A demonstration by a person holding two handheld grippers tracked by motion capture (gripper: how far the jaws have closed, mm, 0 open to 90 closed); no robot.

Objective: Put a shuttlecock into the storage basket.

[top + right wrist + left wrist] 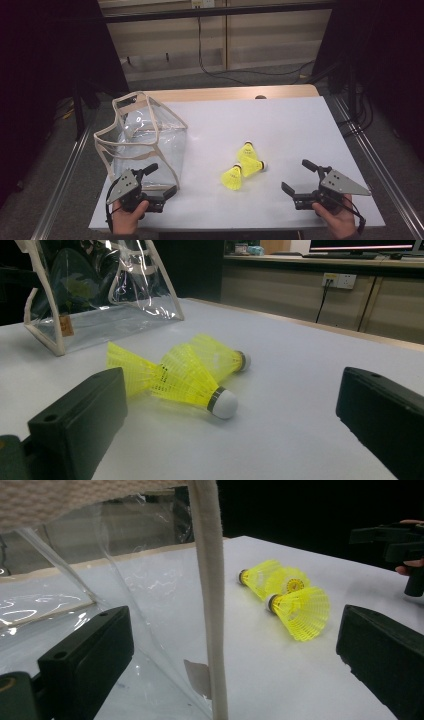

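A clear plastic bag (142,140) with beige trim stands upright at the left of the white table top (290,120). Three yellow shuttlecocks (245,166) lie in a cluster at mid-table. My left gripper (160,181) is open at the bag's near corner. The bag's beige corner strip (207,580) stands between the wide jaws with neither pad pressing on it. My right gripper (299,177) is open near the front right, pointing at the shuttlecocks (190,375), with nothing between its jaws. The bag (100,300) shows beyond them. In the left gripper view the shuttlecocks (295,605) lie past the strip.
A strip of wooden table (230,93) shows behind the white sheet, with a small dark knob (260,96) on it. Metal rails (372,150) run along both sides. Cables (240,72) lie on the floor beyond. A wall socket (340,280) sits on the far cabinet.
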